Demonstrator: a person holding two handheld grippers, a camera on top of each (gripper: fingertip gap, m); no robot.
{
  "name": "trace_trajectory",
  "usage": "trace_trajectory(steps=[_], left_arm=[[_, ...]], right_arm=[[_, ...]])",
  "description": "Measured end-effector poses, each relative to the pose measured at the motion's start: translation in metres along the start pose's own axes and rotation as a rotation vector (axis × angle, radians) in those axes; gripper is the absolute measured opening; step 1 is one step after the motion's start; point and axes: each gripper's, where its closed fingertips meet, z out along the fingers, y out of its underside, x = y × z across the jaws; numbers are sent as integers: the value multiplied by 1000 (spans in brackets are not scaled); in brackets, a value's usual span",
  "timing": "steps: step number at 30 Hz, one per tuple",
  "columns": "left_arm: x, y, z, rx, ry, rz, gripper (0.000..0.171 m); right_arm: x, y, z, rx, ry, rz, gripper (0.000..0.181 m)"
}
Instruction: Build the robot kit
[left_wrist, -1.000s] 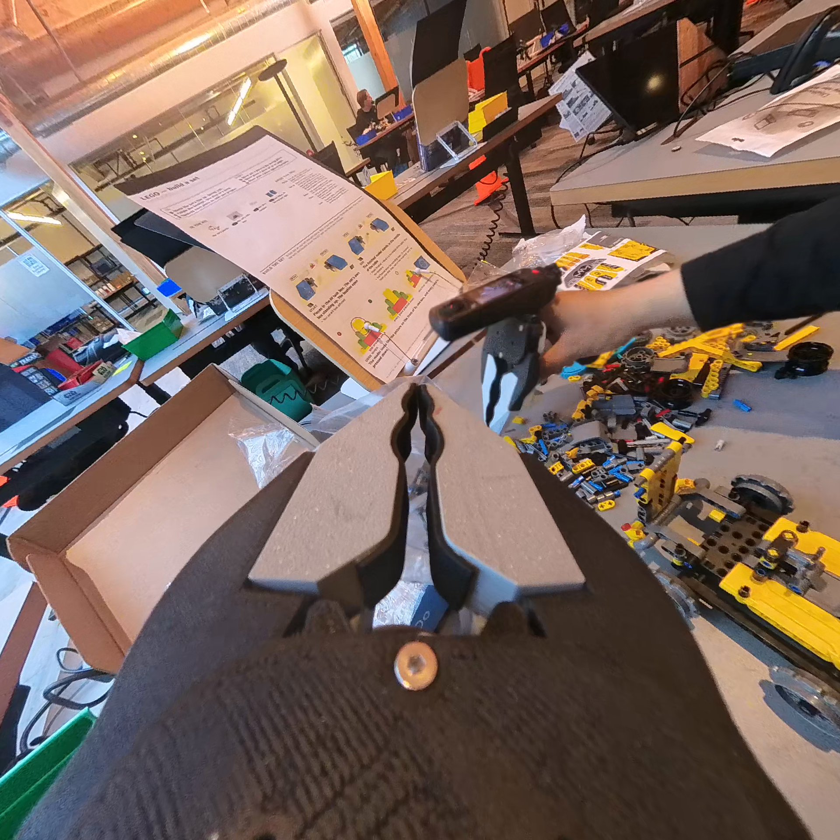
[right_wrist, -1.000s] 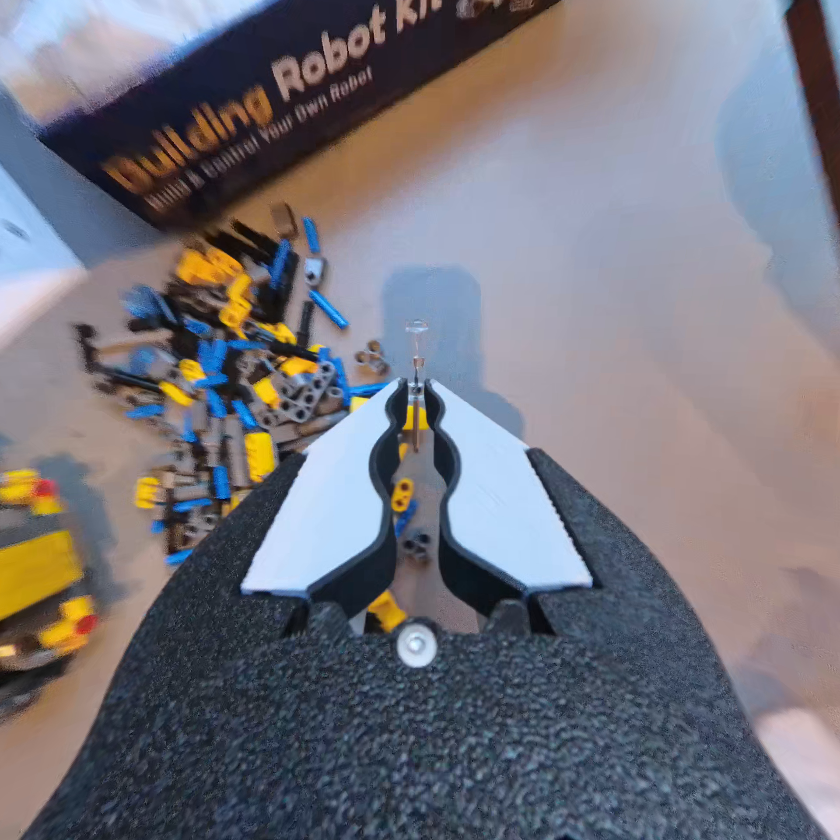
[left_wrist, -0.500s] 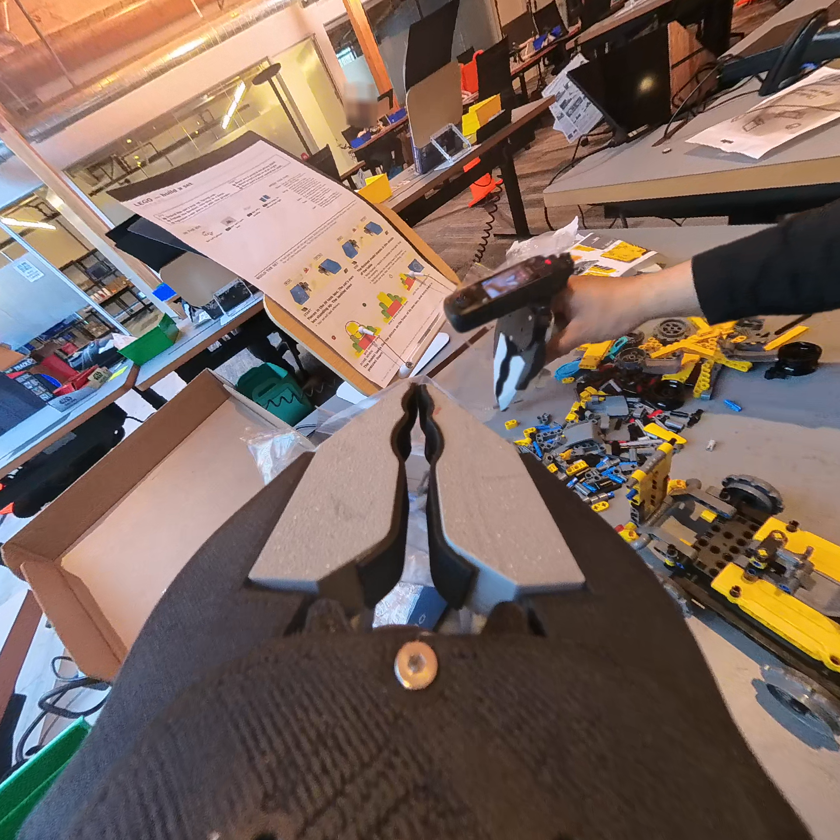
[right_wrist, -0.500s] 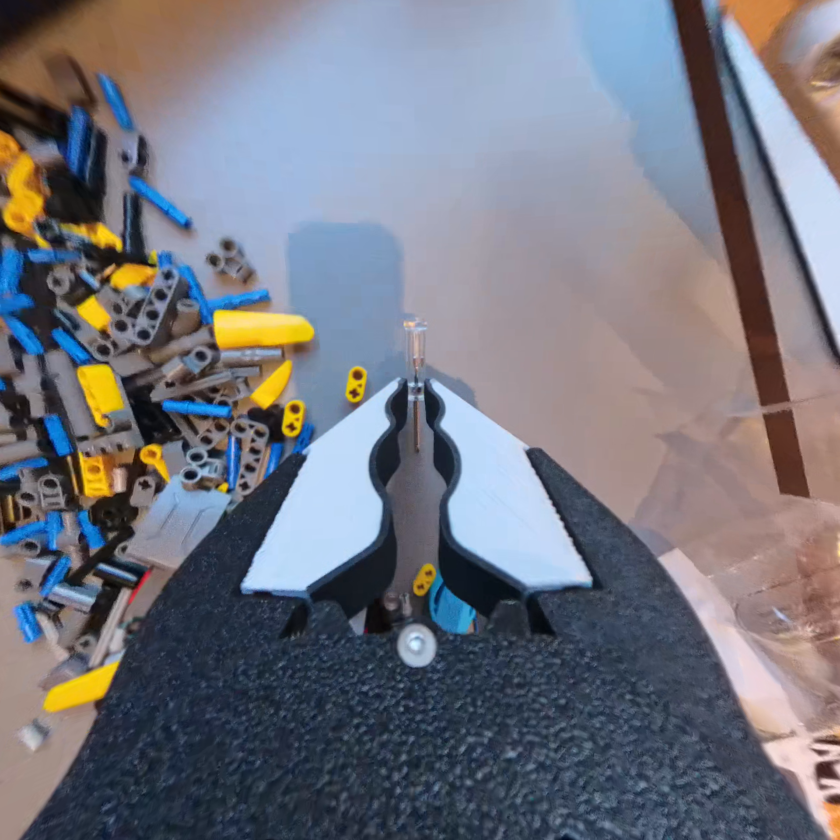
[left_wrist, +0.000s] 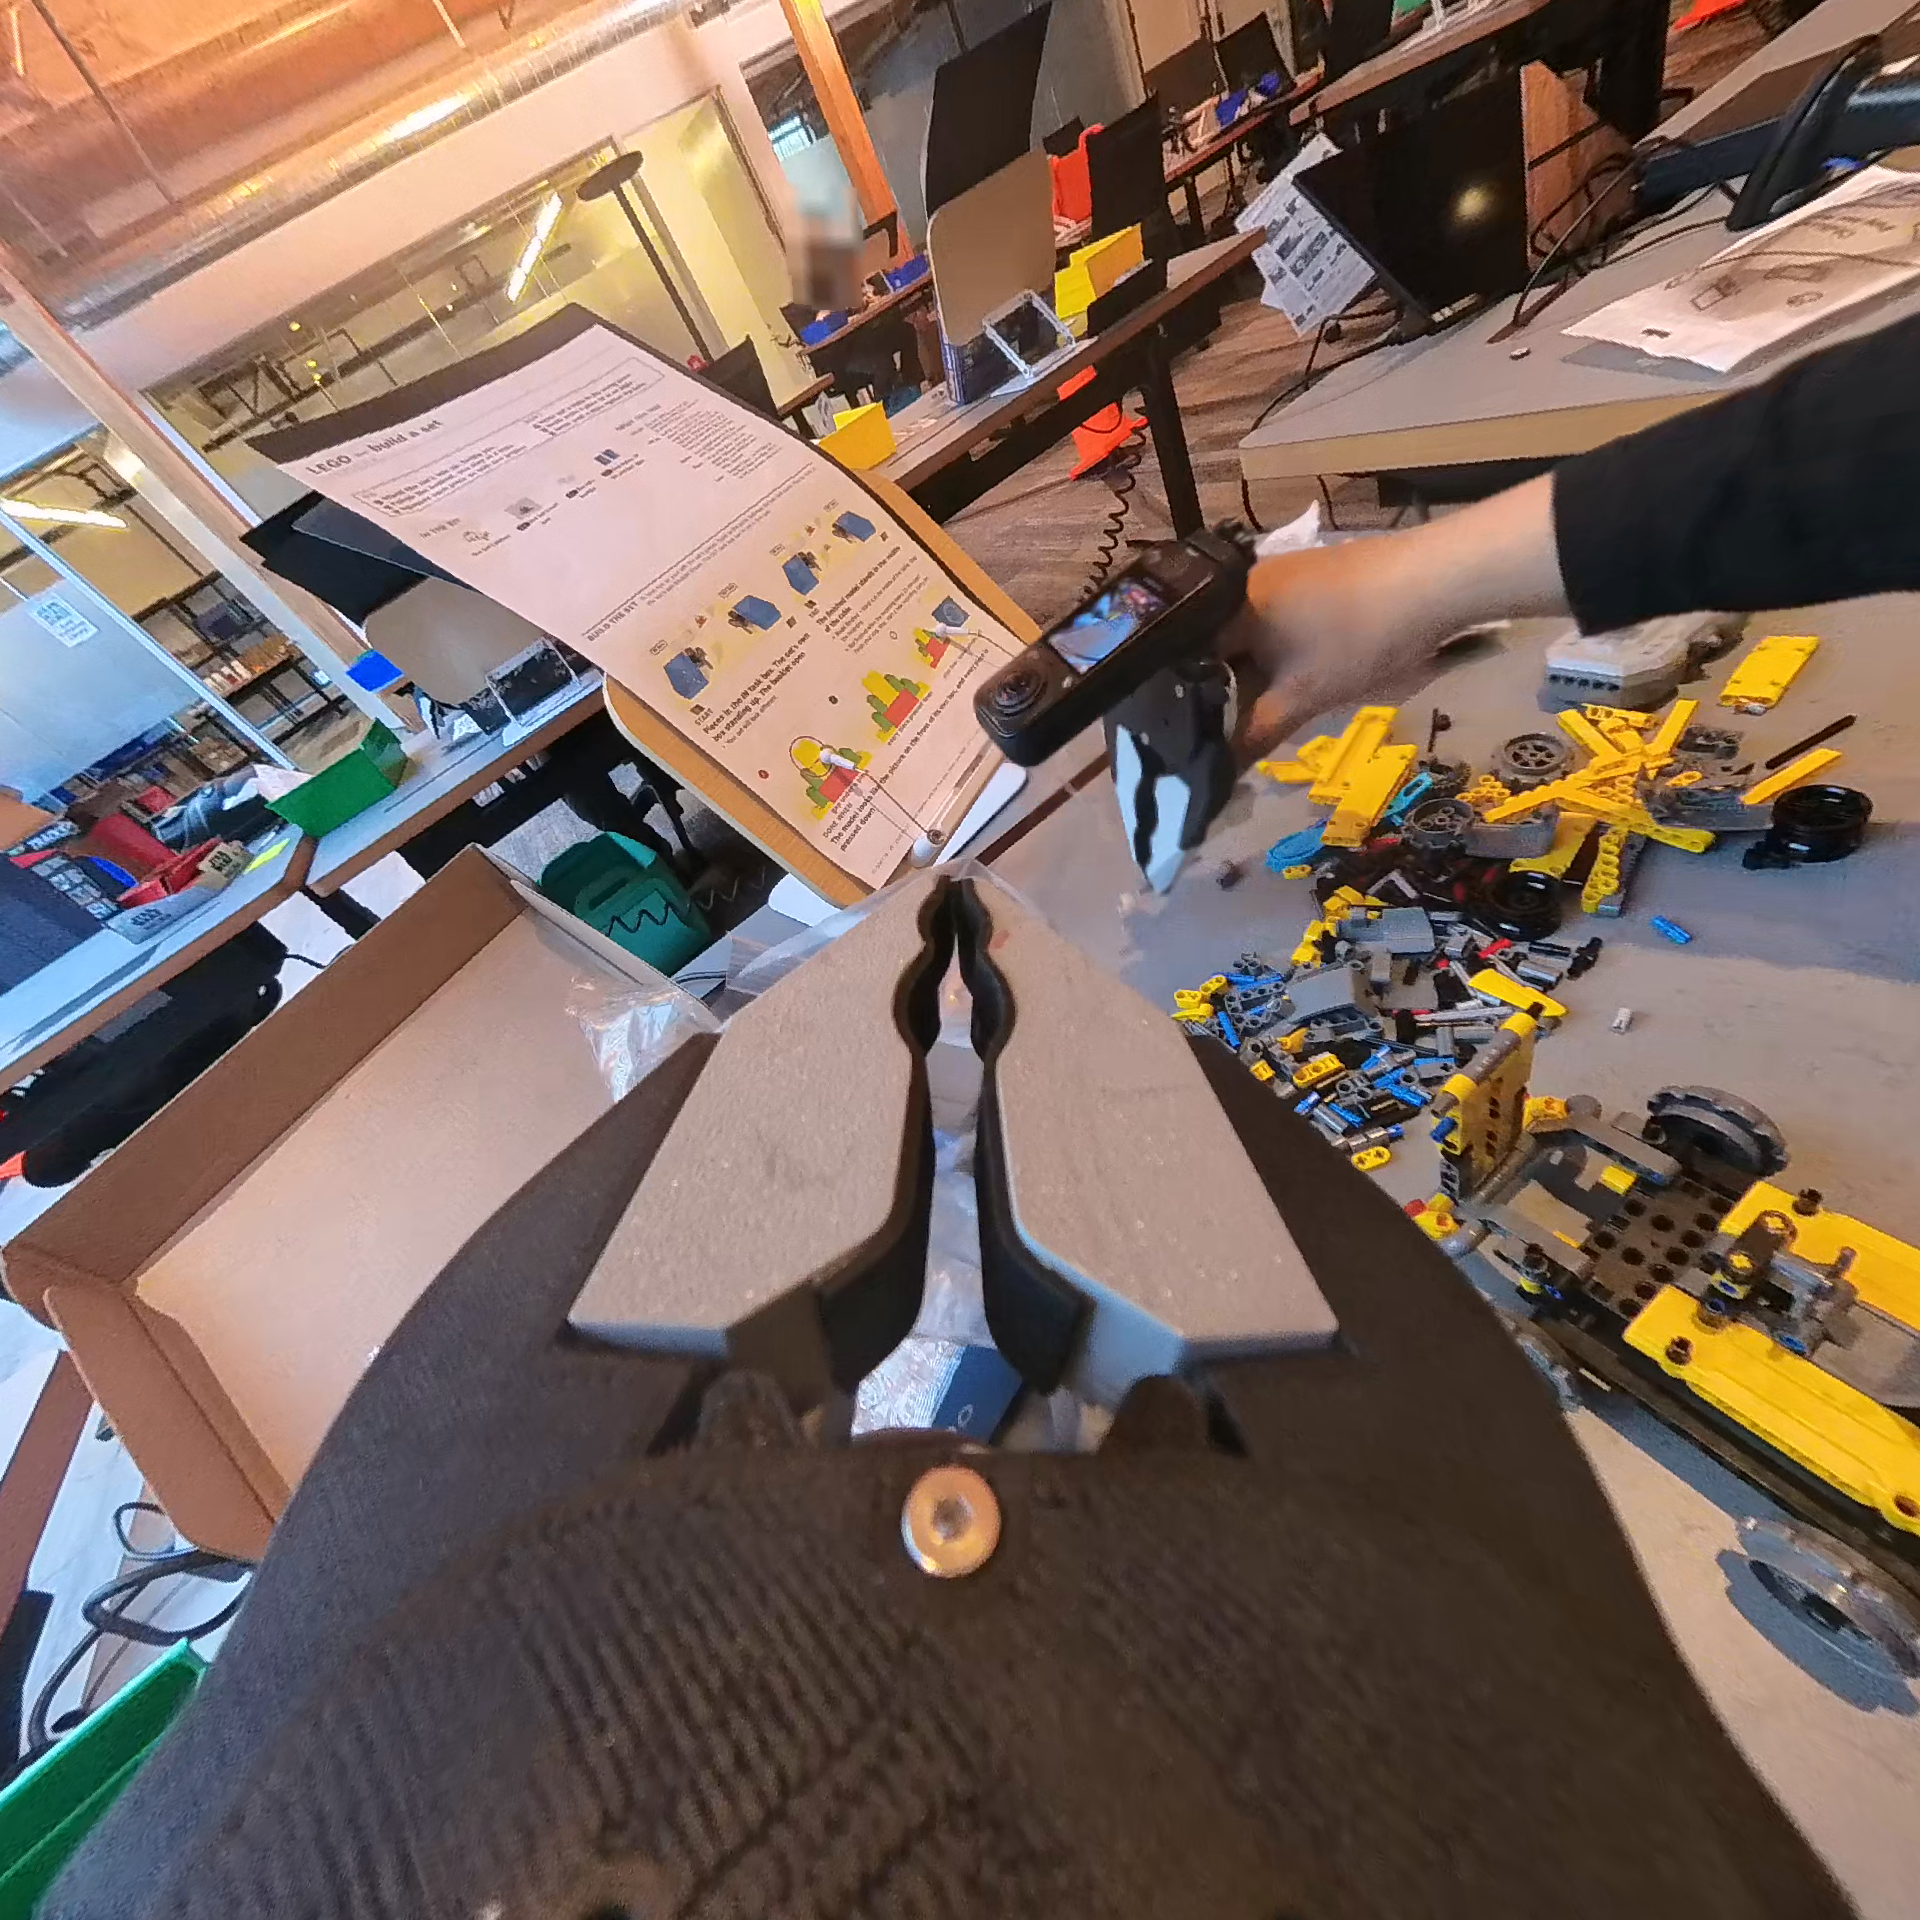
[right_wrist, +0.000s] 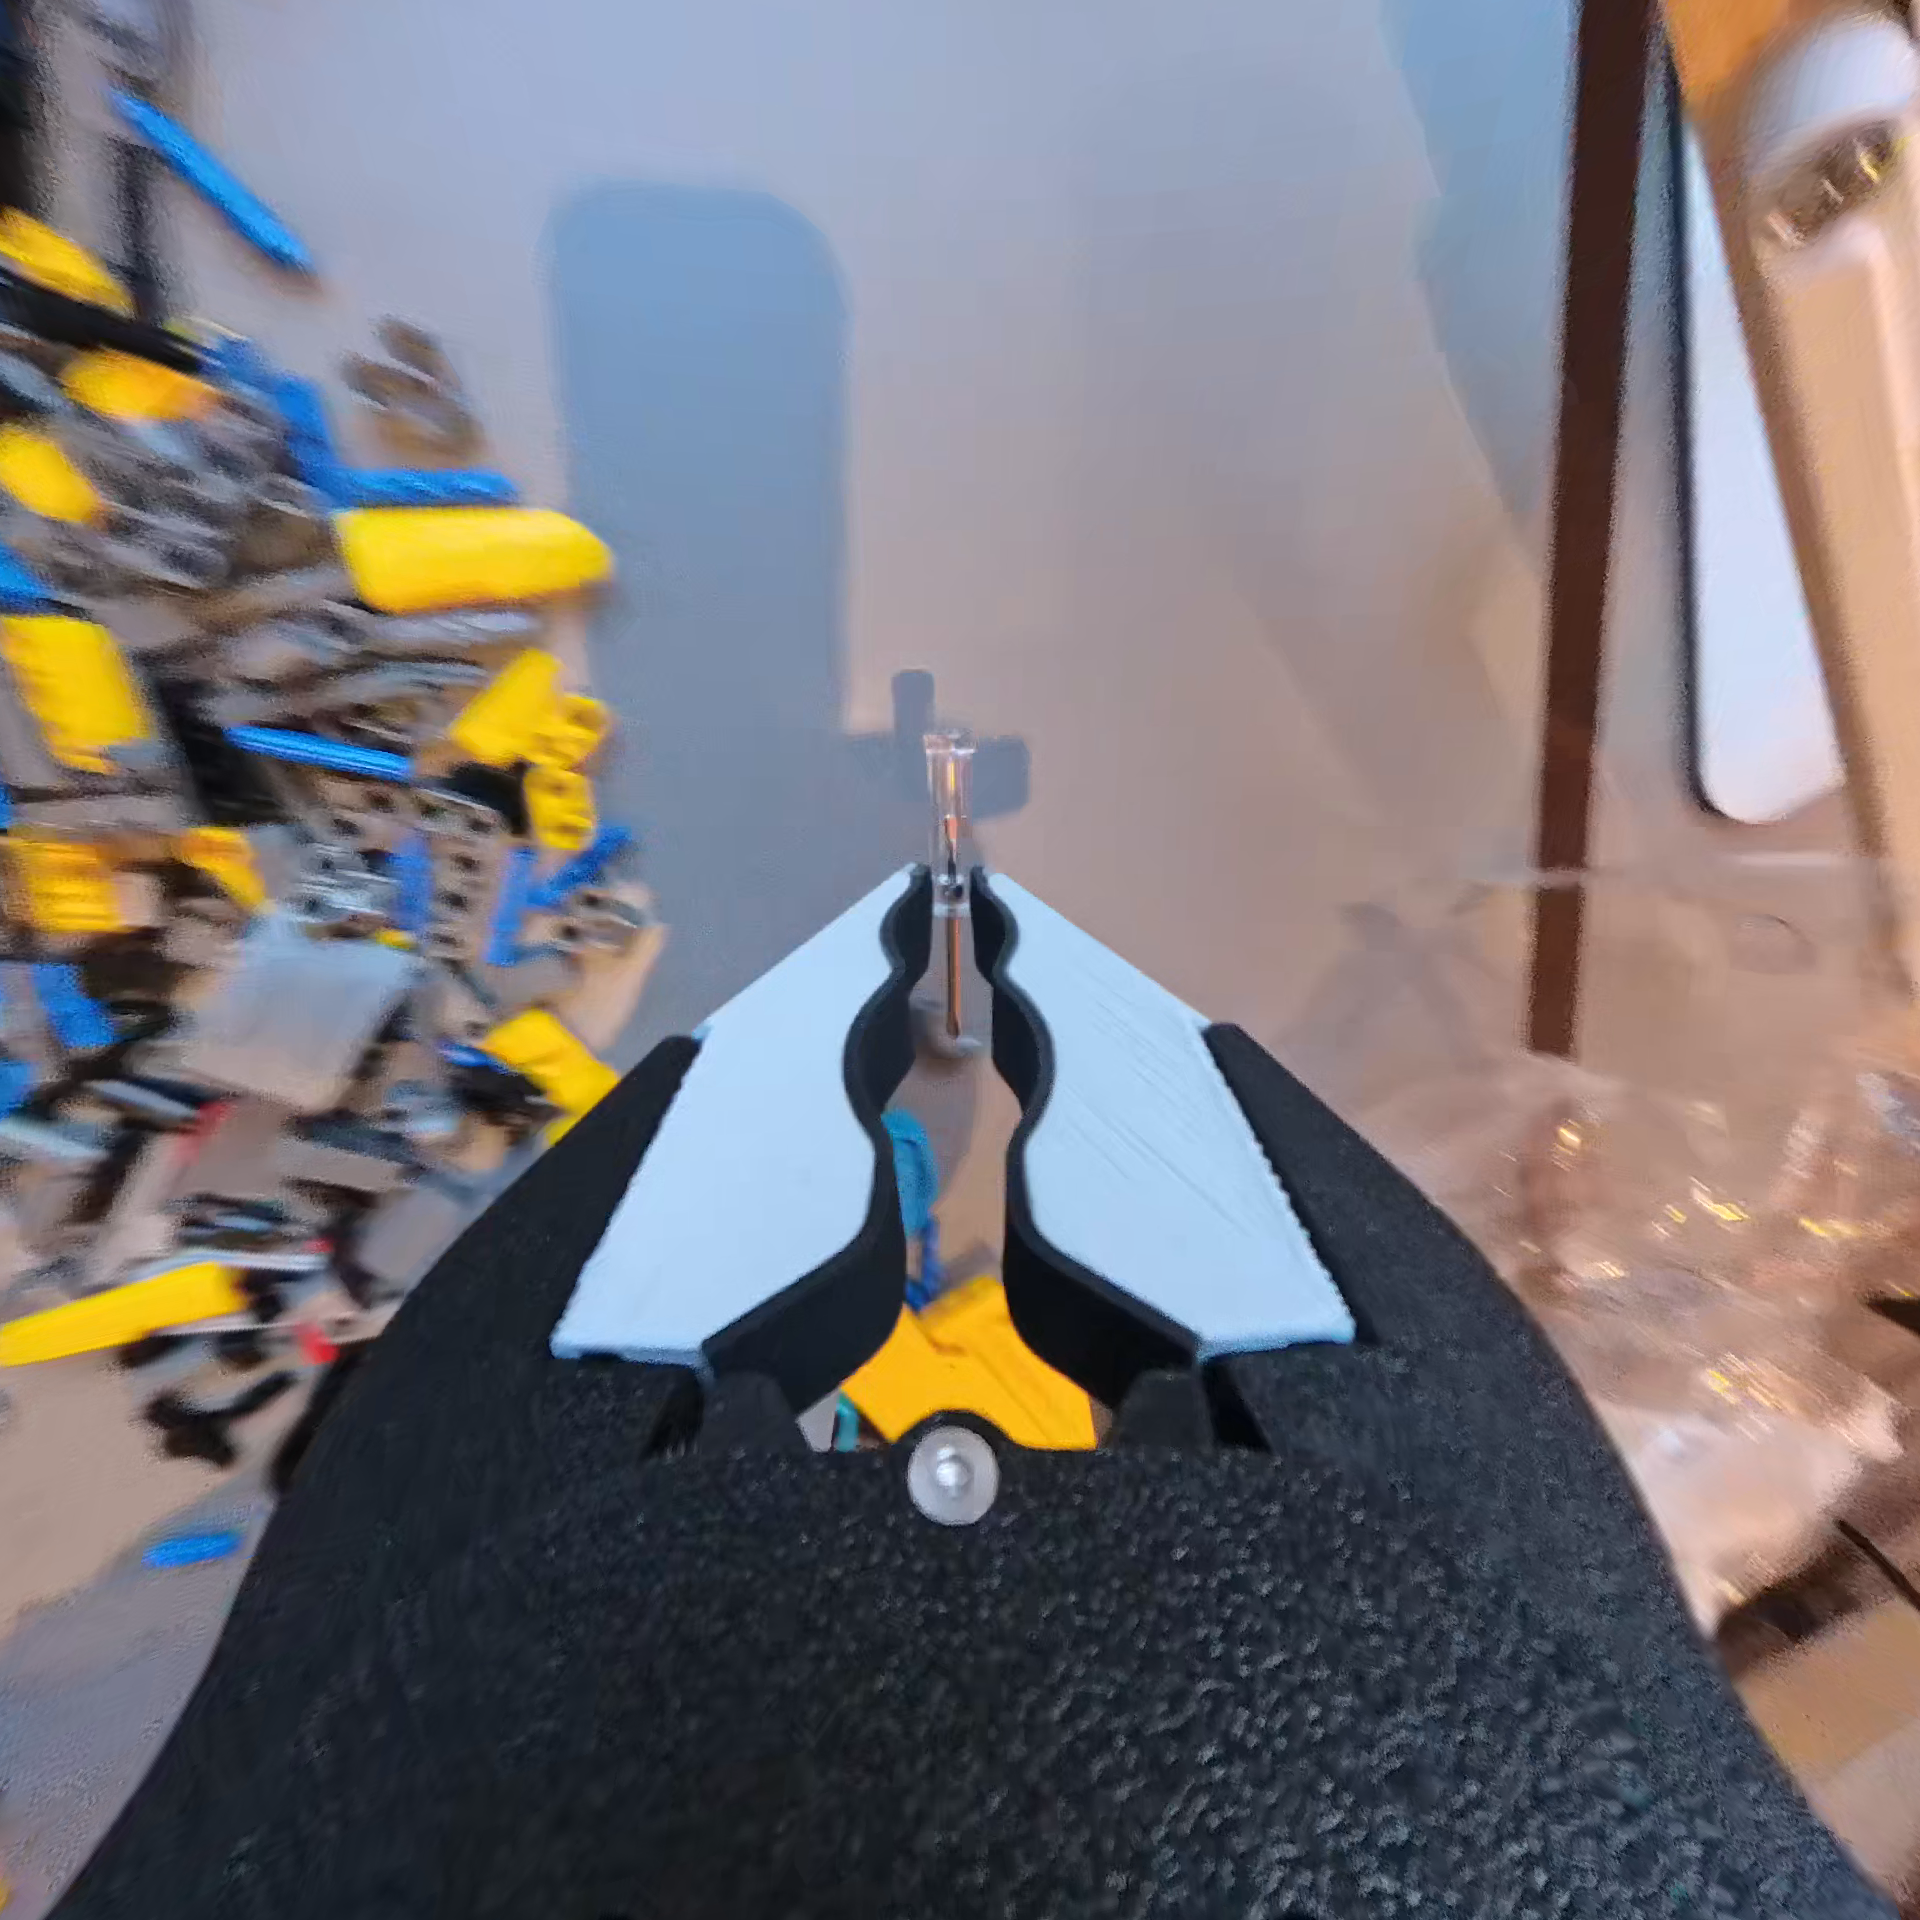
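My left gripper (left_wrist: 957, 891) is shut, and a clear plastic bag (left_wrist: 940, 1153) peaks up to its tips and hangs under the fingers, so it seems pinched. It hovers between a cardboard box (left_wrist: 312, 1195) and the table. My right gripper (right_wrist: 951, 883) is shut on a thin clear pin (right_wrist: 949, 790) that sticks out past the tips. It points down at bare table beside a pile of loose yellow, blue and grey building pieces (right_wrist: 260, 831). In the left wrist view, the right gripper (left_wrist: 1164, 868) stands tip-down at the pile's (left_wrist: 1403, 1018) far left edge, held by a hand.
A partly built yellow and black vehicle (left_wrist: 1714, 1299) sits at the right. An instruction sheet on a tilted board (left_wrist: 675, 623) stands behind. Crinkled clear plastic (right_wrist: 1662, 1195) and a dark brown strip (right_wrist: 1579, 520) lie right of the right gripper. Desks fill the background. My right fingertips sit around 35 centimeters from my left ones.
The right gripper has swung away from the pile toward the board and the clear plastic, still holding the pin. The left gripper has hardly moved.
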Motion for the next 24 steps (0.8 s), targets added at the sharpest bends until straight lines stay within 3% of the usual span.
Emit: trace_trajectory(steps=[3,6,13,15,20,24], left_arm=[[1,0,0,1,0,1,0],[1,0,0,-1,1,3,0],[3,2,3,-5,11,4,0],[5,2,4,-8,15,5,0],[10,3,6,-20,20,15,0],[13,3,8,-25,25,17,0]], right_arm=[[25,18,13,-81,55,-13,6],[24,28,27,-123,34,-42,6],[-16,38,21,-95,-128,-61,6],[-21,40,16,-78,-116,-76,6],[-16,23,-35,152,-55,56,6],[-25,60,-97,245,-19,166,6]])
